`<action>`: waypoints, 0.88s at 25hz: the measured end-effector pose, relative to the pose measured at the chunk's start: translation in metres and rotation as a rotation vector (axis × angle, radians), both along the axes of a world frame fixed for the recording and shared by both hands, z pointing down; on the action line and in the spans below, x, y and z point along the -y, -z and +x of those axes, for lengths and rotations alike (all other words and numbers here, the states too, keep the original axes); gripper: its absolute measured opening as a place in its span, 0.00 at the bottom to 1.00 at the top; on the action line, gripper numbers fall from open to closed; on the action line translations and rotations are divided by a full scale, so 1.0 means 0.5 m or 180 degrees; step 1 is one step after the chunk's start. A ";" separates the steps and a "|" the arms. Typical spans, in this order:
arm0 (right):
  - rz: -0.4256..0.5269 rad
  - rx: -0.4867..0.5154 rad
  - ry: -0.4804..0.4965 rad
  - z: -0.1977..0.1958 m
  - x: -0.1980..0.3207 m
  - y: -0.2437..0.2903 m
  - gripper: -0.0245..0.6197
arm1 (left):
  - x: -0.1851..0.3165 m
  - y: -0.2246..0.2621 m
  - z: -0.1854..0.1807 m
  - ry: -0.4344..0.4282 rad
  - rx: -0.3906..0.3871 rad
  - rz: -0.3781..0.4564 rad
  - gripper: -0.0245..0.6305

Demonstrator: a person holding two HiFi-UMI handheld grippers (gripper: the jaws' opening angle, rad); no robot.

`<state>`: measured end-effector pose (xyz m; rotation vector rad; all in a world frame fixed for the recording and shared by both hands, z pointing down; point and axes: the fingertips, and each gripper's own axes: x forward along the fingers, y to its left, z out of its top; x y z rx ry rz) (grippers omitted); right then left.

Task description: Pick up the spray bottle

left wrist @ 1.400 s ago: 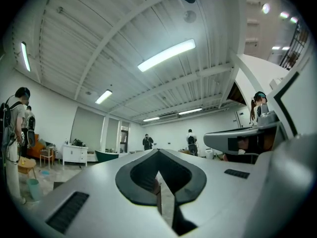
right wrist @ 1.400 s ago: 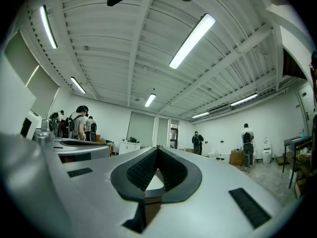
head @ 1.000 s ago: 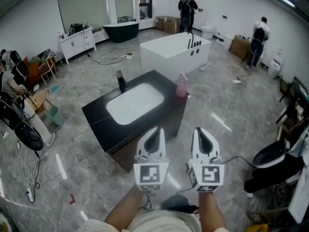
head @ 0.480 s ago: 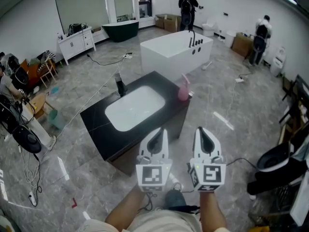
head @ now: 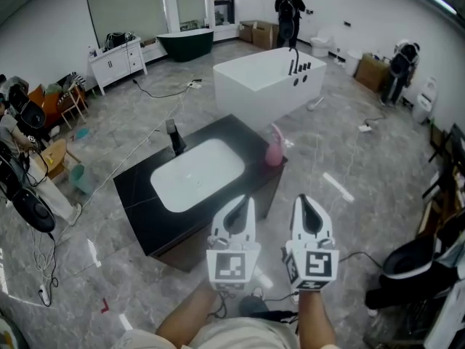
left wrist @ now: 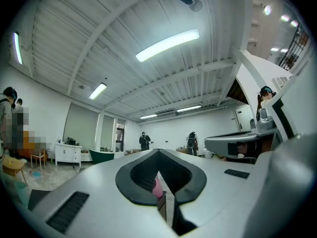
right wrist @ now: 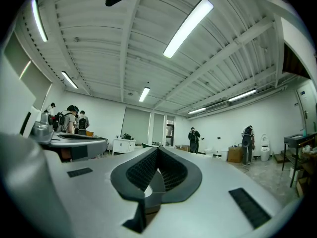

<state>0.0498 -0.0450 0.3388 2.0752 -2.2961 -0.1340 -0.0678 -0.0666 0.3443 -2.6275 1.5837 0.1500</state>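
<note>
Two hand-held tools, both clenched with nothing between their jaws, are held side by side and roughly level in front of a black worktop (head: 138, 187) in a bathroom showroom. The left tool (head: 244, 202) and the right tool (head: 301, 199) are well short of the pink spray bottle (head: 274, 148). It stands upright at the worktop's far right corner, just beside the white basin (head: 196, 173) sunk into the top (a black tap (head: 174, 137) rises at the basin's opposite, left end). In the left gripper view, a sliver of the pink bottle shows through the opening behind that tool's closed tips. The right gripper view shows its ribbed pads meeting at the tip. Beyond the worktop sits a white freestanding bathtub (head: 265, 86), with a dark green tub (head: 185, 43) near the back wall. Two people (head: 289, 9) stand at the far side of the room, and cables trail over the grey tiled floor (head: 349, 151).
</note>
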 end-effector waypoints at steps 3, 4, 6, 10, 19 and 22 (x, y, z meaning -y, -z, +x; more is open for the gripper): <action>-0.0003 0.0002 0.0031 0.034 0.044 -0.003 0.05 | 0.047 0.001 0.031 0.0044 0.0011 0.0007 0.04; 0.0000 -0.0007 0.0046 0.045 0.059 -0.005 0.05 | 0.062 0.000 0.041 0.0063 -0.0002 -0.0003 0.04; 0.0006 -0.0011 0.0078 0.067 0.088 -0.009 0.05 | 0.090 -0.002 0.062 0.0097 -0.0032 -0.0012 0.04; 0.0000 0.0025 0.0102 0.117 0.149 -0.016 0.05 | 0.147 -0.008 0.108 0.0132 -0.0033 -0.0015 0.04; 0.0024 0.0118 0.0204 0.213 0.258 -0.017 0.05 | 0.259 -0.003 0.211 0.0243 -0.0059 0.0027 0.04; -0.0006 0.0141 0.0196 0.238 0.276 -0.023 0.05 | 0.278 -0.005 0.231 0.0275 -0.0026 0.0019 0.04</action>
